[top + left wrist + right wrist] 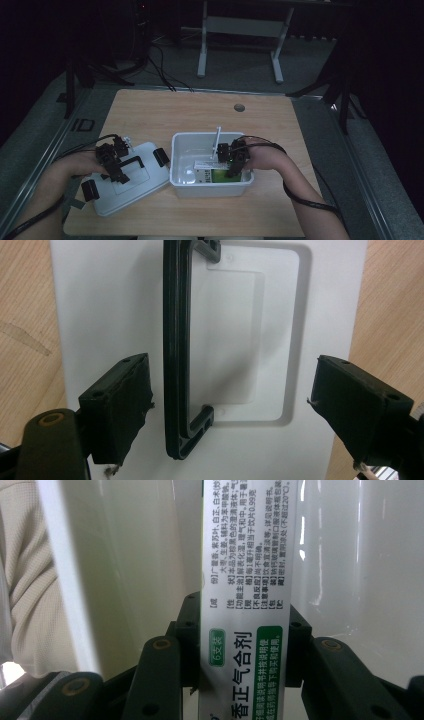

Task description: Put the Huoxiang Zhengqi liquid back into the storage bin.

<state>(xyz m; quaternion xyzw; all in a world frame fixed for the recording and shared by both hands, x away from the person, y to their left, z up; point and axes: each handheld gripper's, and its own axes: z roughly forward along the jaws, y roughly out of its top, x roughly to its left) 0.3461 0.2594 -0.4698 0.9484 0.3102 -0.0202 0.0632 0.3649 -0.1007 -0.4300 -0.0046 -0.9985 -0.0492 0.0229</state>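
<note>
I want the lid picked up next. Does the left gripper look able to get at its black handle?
Probably yes: the left gripper has open jaws over the lid, the black handle sits between them, nothing in the way.

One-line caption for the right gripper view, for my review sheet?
Right gripper clamped on a white-and-green medicine box, held inside the white plastic bin.
</note>
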